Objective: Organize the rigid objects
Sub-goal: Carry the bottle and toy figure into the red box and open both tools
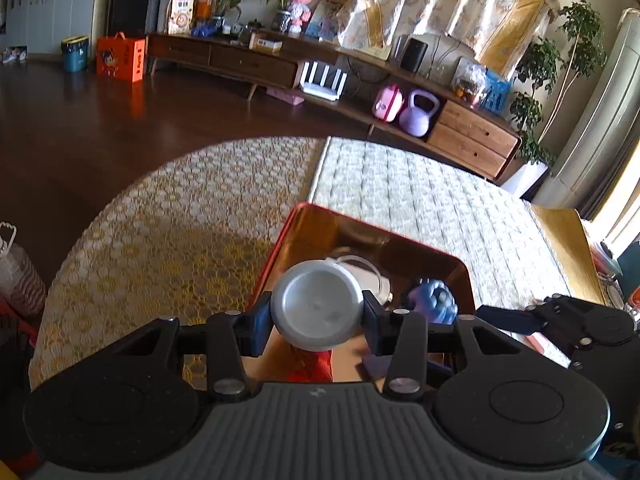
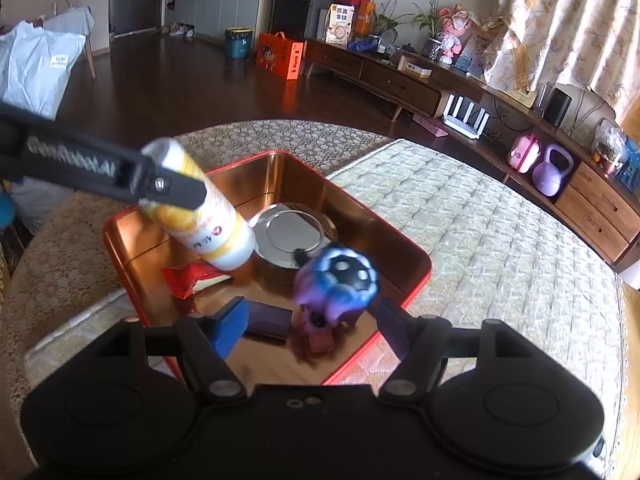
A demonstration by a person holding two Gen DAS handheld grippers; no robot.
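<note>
Left gripper (image 1: 318, 316) clamps bottle (image 2: 200, 208) above tin (image 2: 416, 264); lower gently, release late. Right gripper (image 2: 312, 320) open, toy (image 2: 336, 280) between jaws, unpinched.

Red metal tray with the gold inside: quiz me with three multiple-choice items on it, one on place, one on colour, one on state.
1. Where is the white-and-yellow cylindrical bottle?
A. lying on the floor
B. held over the red metal tray
C. on the wooden sideboard

2. What colour is the knobbly toy in the tray?
A. blue and purple
B. green
C. plain white

3. How is the left claw?
A. open, nothing in it
B. out of view
C. closed on the bottle

Answers:
1 B, the right wrist view shows the bottle tilted above the tray's gold floor.
2 A, both views show it blue and purple.
3 C, its pads press both sides of the bottle.
</note>
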